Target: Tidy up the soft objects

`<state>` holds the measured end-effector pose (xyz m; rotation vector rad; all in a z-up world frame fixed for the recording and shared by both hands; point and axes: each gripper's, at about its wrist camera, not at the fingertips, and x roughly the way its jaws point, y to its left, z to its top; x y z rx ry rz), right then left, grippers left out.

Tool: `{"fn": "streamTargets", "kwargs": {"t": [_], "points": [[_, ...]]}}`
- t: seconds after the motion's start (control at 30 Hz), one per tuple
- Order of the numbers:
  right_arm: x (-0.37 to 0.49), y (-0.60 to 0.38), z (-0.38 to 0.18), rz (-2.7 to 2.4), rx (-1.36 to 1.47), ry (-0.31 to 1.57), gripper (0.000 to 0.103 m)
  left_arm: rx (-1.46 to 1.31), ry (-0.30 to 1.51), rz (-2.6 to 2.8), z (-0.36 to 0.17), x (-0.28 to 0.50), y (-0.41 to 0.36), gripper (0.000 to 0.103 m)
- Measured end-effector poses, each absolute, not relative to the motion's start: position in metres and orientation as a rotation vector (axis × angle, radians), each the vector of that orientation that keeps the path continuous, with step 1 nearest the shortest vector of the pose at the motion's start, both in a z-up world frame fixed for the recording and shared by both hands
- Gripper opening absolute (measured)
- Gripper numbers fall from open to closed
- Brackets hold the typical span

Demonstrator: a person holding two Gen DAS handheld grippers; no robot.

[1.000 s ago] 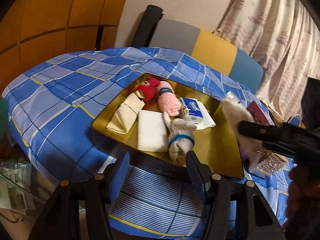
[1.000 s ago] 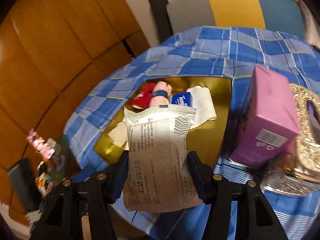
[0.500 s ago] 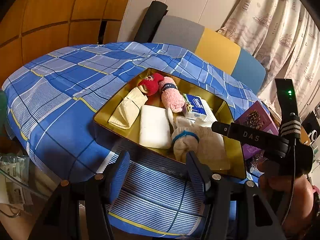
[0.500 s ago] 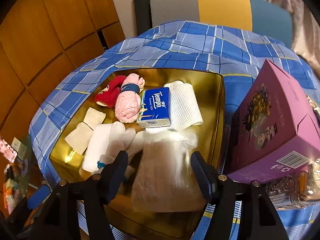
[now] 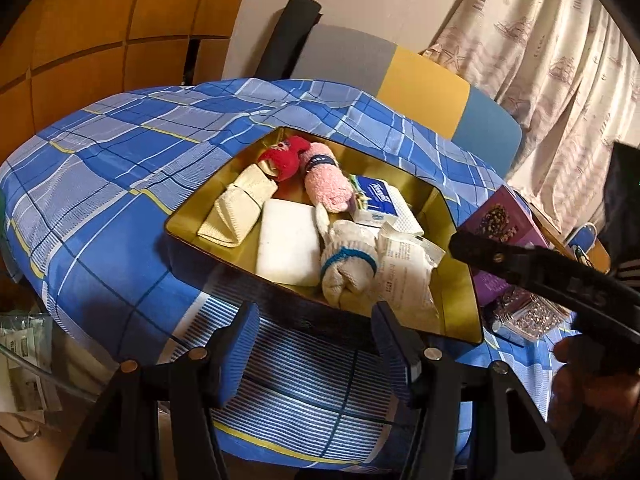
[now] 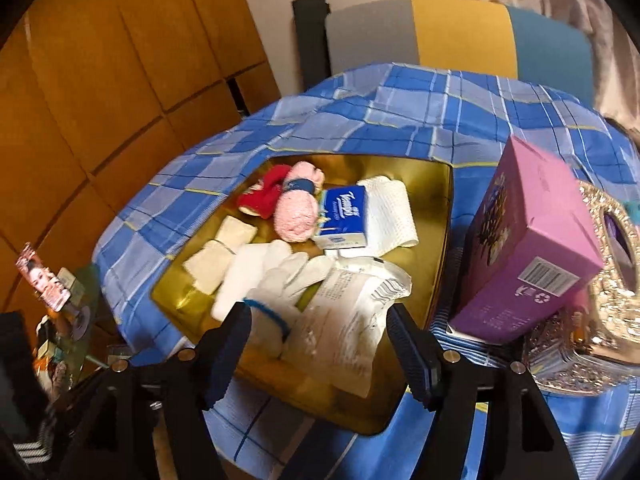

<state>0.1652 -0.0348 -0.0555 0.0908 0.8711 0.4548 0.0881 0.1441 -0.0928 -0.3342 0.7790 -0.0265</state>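
Right wrist view: both grippers' fingers spread empty, white packet [image 6: 340,312] in gold tray [image 6: 436,248] beside purple box [image 6: 532,256].

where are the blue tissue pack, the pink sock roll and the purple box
blue tissue pack [image 6: 345,209], right wrist view, printed top face
pink sock roll [image 6: 295,213], right wrist view, fuzzy middle
purple box [image 6: 532,256], right wrist view, pink side panel

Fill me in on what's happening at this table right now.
A person with a claw in each hand is sorting soft things into a gold tray on the blue plaid cloth. A white printed packet lies in the tray's near end beside a white glove with a blue cuff. The right claw is open just over the packet, holding nothing. The left claw is open too, hovering short of the tray.
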Motion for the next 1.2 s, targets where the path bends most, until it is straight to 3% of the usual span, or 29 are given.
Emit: {"fn": "streamTargets", "kwargs": {"t": [0.5, 0.83, 1.2], "points": [[0.100, -0.086, -0.021, 0.502, 0.045, 0.713, 0.072, -0.264, 0.797, -0.167, -0.099, 0.083, 0.105, 0.059], [0.074, -0.193, -0.023, 0.302, 0.149, 0.685, 0.074, -0.154, 0.796, -0.325, -0.103, 0.065, 0.057, 0.059], [0.091, -0.328, -0.061, 0.038, 0.339, 0.747, 0.072, -0.110, 0.849, -0.447, -0.109, 0.044, 0.003, 0.059]]}}
